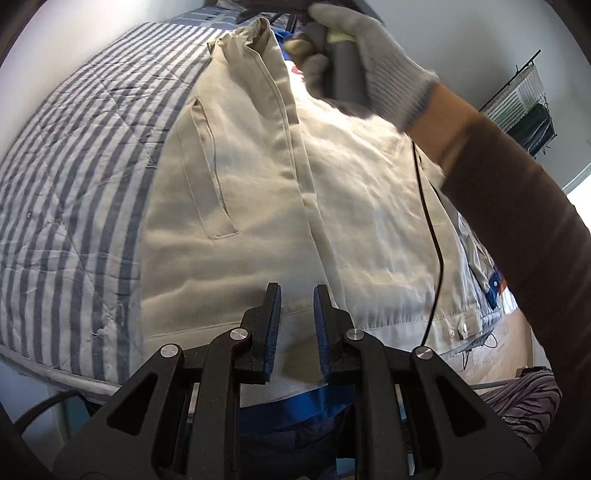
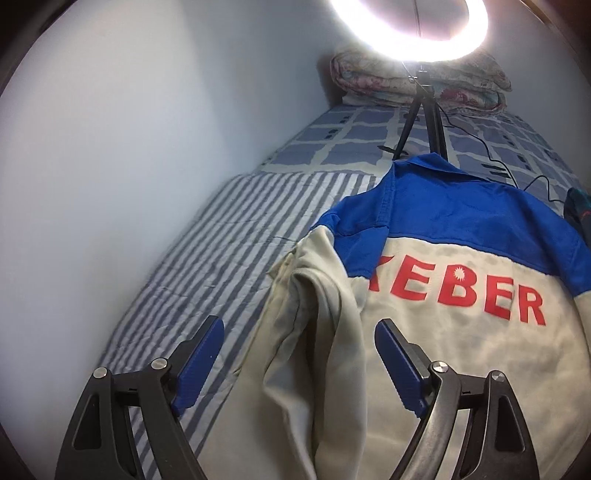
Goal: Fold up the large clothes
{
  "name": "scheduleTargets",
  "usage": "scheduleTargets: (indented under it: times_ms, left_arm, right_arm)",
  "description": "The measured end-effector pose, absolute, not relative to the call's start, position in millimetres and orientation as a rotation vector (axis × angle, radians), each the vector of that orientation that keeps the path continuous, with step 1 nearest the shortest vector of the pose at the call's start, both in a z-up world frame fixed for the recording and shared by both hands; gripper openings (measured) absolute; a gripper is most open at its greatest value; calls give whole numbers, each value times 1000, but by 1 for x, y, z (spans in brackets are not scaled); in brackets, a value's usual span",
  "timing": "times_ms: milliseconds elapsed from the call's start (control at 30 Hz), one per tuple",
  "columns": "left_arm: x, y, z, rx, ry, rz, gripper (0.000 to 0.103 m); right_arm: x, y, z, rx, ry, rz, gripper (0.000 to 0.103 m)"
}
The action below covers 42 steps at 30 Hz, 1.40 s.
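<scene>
A beige work jacket [image 1: 258, 206] lies on the striped bed cover [image 1: 74, 166], its front placket and a chest pocket facing up. My left gripper [image 1: 296, 295] sits at the near hem with its jaws nearly together and pale cloth between the pads. In the right wrist view the same jacket [image 2: 461, 350] shows its back, with a blue yoke and red lettering, and a sleeve [image 2: 325, 317] folded in over its left side. My right gripper [image 2: 299, 325] hangs open above that sleeve, touching nothing. A gloved hand [image 1: 369, 55] holds the right tool's handle over the jacket's far end.
A lit ring light [image 2: 410, 33] on a black tripod [image 2: 424, 110] stands on the checked sheet [image 2: 351, 140], with a cable [image 2: 495, 162] trailing right. A folded quilt [image 2: 417, 85] lies at the head of the bed. The wall [image 2: 110, 147] runs along the left. A rack [image 1: 524, 107] stands off the bed.
</scene>
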State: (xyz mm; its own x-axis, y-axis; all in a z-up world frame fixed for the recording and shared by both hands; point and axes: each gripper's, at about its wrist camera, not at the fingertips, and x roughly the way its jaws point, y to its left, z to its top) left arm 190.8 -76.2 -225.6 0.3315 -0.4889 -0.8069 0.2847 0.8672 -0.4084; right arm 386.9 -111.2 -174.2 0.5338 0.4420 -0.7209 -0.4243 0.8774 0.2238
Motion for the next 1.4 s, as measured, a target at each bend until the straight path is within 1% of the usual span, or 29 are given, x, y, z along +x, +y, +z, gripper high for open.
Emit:
scheduleTargets:
  times_ms: [33, 67, 100, 133, 167, 200, 300, 367, 467, 533, 567, 600, 633, 700, 800, 867, 933, 1067, 1200, 1300, 1400]
  left_arm:
    - [191, -78, -226, -201, 1126, -518, 16]
    - [191, -80, -227, -194, 1125, -522, 16]
    - [190, -82, -227, -187, 1125, -527, 16]
    - [190, -84, -228, -184, 1126, -536, 16]
    - [190, -86, -229, -181, 1129, -543, 16]
    - [190, -87, -230, -177, 1134, -549, 16]
    - [188, -92, -238, -151, 1156, -557, 16]
    - [187, -93, -245, -144, 1173, -560, 16]
    - [187, -94, -255, -131, 1192, -572, 16]
    - [187, -93, -258, -131, 1193, -570, 16]
    - [187, -93, -257, -129, 1192, -571, 16]
    - [186, -94, -257, -128, 1188, -571, 16]
    - [185, -93, -255, -133, 1183, -574, 16]
    - [181, -90, -251, -163, 1181, -598, 16]
    - [173, -77, -238, -191, 1136, -612, 16]
    - [170, -69, -228, -213, 1090, -613, 16]
    - [168, -60, -220, -207, 1038, -580, 16]
    - [176, -48, -223, -220, 1033, -495, 16]
    - [180, -42, -245, -242, 1113, -481, 16]
    - [178, -52, -263, -159, 1163, -499, 16]
    - [176, -63, -263, -51, 1152, -507, 16]
  right_arm:
    - [392, -108, -177, -1, 880, 502, 82]
    - [395, -107, -180, -19, 892, 497, 65]
    - [399, -107, -182, -30, 914, 499, 36]
    - [401, -108, -184, -36, 936, 505, 26]
    - [403, -112, -185, -42, 937, 507, 23]
    - [404, -118, -184, -49, 927, 507, 16]
    - [412, -141, -191, -29, 921, 499, 14]
    - [420, -157, -205, -10, 939, 459, 14]
    - [425, -165, -238, -17, 981, 427, 14]
    - [423, -160, -250, -68, 973, 410, 16]
    - [418, -156, -249, -116, 940, 395, 21]
    - [415, -152, -246, -156, 931, 371, 27]
    - [412, -151, -242, -180, 920, 357, 29]
    - [399, -157, -222, -172, 861, 337, 29]
    - [366, -167, -189, -79, 771, 433, 30]
    - [341, -163, -176, -34, 757, 562, 30]
    - [319, -150, -175, -47, 772, 651, 29]
    - [292, -110, -205, -142, 853, 734, 27]
    - [281, -88, -241, -203, 928, 706, 27]
    - [280, -85, -255, -228, 908, 669, 26]
    - [278, -79, -253, -239, 923, 647, 26]
